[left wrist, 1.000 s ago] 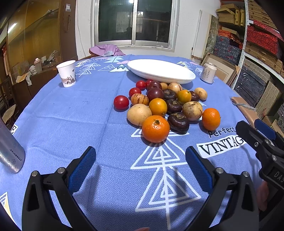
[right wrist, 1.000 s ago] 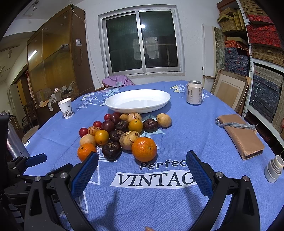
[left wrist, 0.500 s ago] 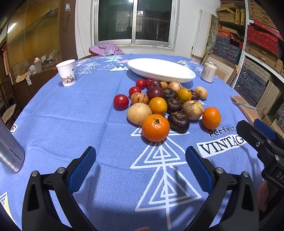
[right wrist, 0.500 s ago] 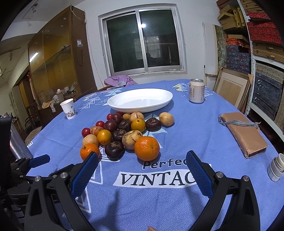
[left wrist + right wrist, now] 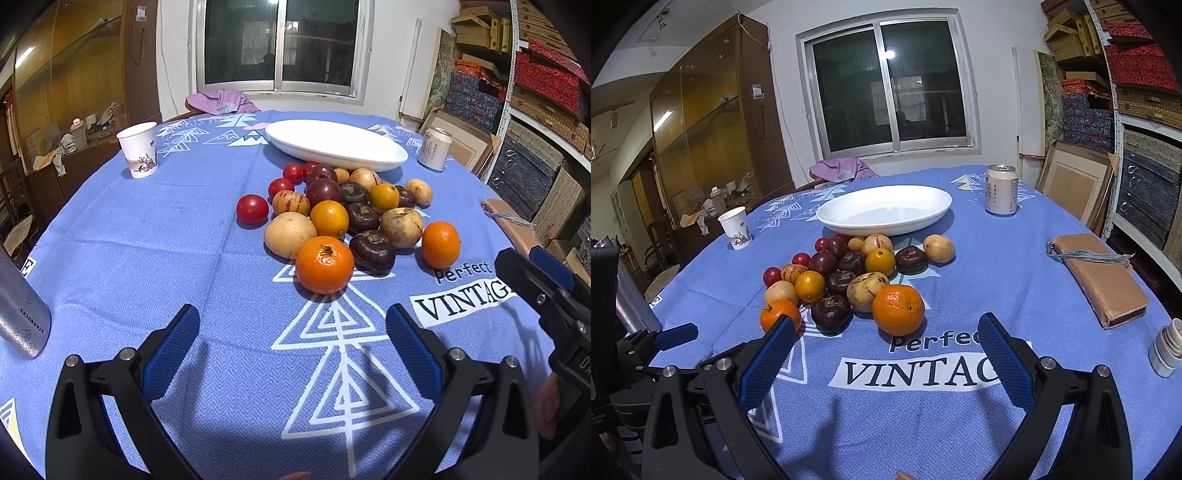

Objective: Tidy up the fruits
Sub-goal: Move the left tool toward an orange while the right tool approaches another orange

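We find the left gripper and right gripper both spread wide and empty, short of the fruit pile beside the white dish.

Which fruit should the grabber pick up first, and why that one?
Probably ease the left gripper forward to the nearest orange. Its jaws are open and empty, that orange sits at the front edge of the pile with bare cloth before it, and the white dish behind the pile holds no fruit.
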{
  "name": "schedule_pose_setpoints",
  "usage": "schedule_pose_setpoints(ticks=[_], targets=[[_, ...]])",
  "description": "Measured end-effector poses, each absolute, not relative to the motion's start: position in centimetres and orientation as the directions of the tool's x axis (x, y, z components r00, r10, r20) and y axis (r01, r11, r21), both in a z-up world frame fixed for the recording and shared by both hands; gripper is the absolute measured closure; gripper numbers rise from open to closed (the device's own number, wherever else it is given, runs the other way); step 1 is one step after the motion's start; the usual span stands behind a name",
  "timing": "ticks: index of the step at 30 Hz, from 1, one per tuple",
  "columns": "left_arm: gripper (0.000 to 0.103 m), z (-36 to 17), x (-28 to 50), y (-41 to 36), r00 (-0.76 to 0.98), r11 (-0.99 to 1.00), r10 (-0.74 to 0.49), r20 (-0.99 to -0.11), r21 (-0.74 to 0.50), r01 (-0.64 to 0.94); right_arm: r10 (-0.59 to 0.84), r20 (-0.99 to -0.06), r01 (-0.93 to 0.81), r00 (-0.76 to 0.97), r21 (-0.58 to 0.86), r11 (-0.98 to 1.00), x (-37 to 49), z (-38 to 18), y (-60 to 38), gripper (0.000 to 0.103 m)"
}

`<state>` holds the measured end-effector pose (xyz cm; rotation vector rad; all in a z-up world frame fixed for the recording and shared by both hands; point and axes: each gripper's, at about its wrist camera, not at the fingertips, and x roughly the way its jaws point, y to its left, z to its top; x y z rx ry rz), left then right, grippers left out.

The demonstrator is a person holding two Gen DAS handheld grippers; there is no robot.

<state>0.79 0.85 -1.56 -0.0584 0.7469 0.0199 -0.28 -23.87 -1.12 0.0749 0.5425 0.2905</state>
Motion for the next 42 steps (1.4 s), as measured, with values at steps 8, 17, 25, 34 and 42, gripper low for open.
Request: schedule_pose_setpoints(ticks=[8,17,25,34,42], targets=[[0.004,-1.7,0.7,0.8,0.732,0.998,-0.005,-0.682,-0.048,-0.038,0.291,-0.499,-0.252,0.816,0.146,0.957,-0.3,-1.2,-23.8,0.003],[0.004,-1.7,0.7,0.8,0.732,0.998,-0.008,-0.681,-0.047,-0.034,0.348,-0.518,-0.311,0.781,0.16,0.937,0.1,-1.3,-23.6,0.003],[0.004,-2.3,2.2,0.8,0.706,0.995,-0.049,-0.706,0.028,0.098,0.331,-0.645,-0.454,0.689,-0.027,0.891,2.7,-1.9,-23.0,0.003],[0.004,-4.7,6.9,1.3,0.528,0.989,-0.078,-0.845,0.0,0.147,0.313,-0.796,-0.43,0.518,0.074,0.9,8.2,-5.1,-24.7,0.003],[0.004,-3.3,8.2,0.4,0.59,0.983,-0.125,-0.798,-0.021,0.18,0.342,-0.776,-0.462,0.531,0.073,0.884,10.2,-4.8,-23.2,0.003]])
